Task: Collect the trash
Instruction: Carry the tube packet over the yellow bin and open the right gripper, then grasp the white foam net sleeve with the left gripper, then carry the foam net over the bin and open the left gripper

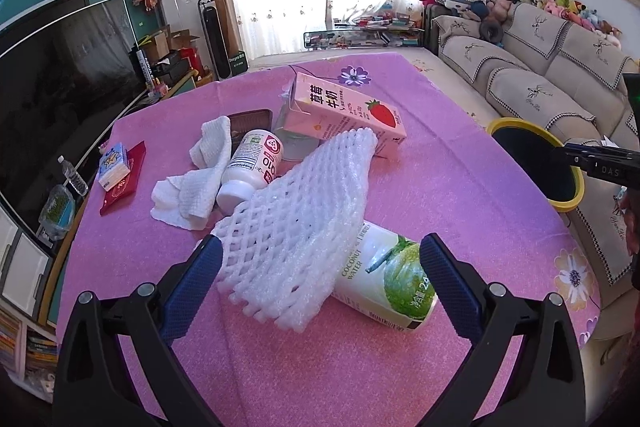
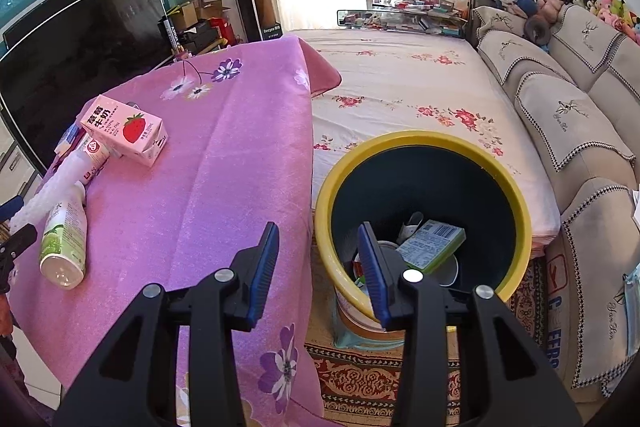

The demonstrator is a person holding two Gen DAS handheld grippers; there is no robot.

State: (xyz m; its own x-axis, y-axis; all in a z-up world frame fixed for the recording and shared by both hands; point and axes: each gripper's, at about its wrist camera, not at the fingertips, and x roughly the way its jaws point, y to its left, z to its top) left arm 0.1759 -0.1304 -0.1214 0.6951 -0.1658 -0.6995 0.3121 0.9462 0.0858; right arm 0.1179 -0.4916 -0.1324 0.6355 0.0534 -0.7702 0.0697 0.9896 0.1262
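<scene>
My left gripper stands open and wide over the pink table, straddling a white foam fruit net and the coconut water can lying under it. The left pad sits right at the net's edge. Behind them lie a white bottle, a crumpled white cloth and a strawberry milk carton. My right gripper is open with nothing between its fingers, above the table's edge and the yellow-rimmed bin. A labelled box and cups lie inside the bin.
A red packet and a tissue pack lie at the table's left edge. A flowered white cover spreads behind the bin, with a beige sofa to the right. A large TV stands at the left.
</scene>
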